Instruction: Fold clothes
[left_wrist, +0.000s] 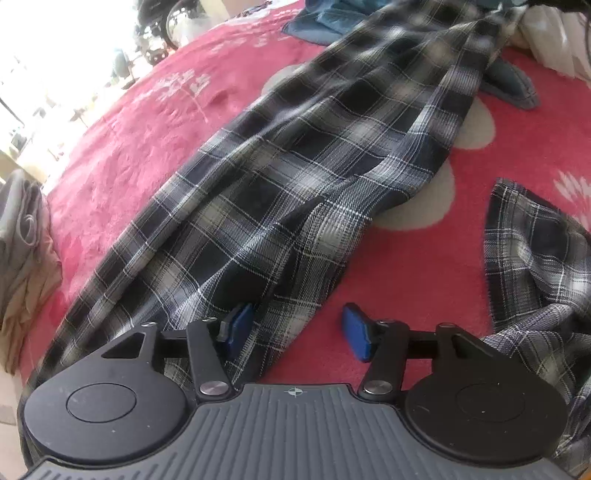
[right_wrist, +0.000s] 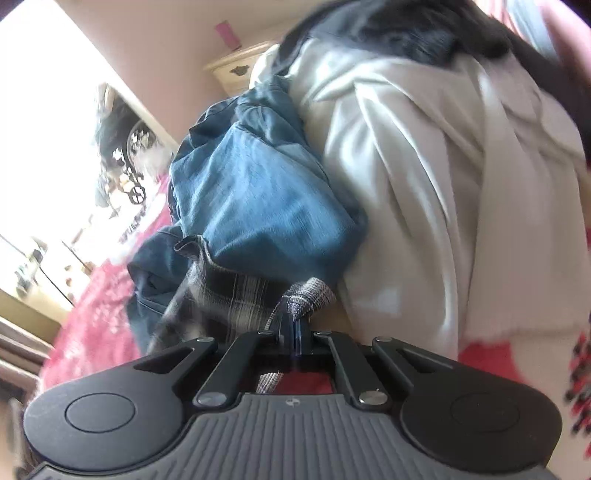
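Note:
A black, white and grey plaid garment (left_wrist: 295, 173) lies stretched in a long strip across the red blanket, running from near my left gripper to the far right corner. Another part of it (left_wrist: 535, 266) lies bunched at the right. My left gripper (left_wrist: 295, 332) is open, its blue left pad (left_wrist: 238, 326) over the plaid edge, its right pad (left_wrist: 356, 334) over the blanket. My right gripper (right_wrist: 295, 332) is shut on a pinched fold of the plaid garment (right_wrist: 229, 295), held close to a pile of clothes.
The red blanket (left_wrist: 147, 147) with white flower prints covers the bed. A blue denim garment (right_wrist: 258, 192) and a white garment (right_wrist: 443, 184) are heaped at the far end. Grey and beige clothes (left_wrist: 22, 251) lie at the left edge. A bright window is at the left.

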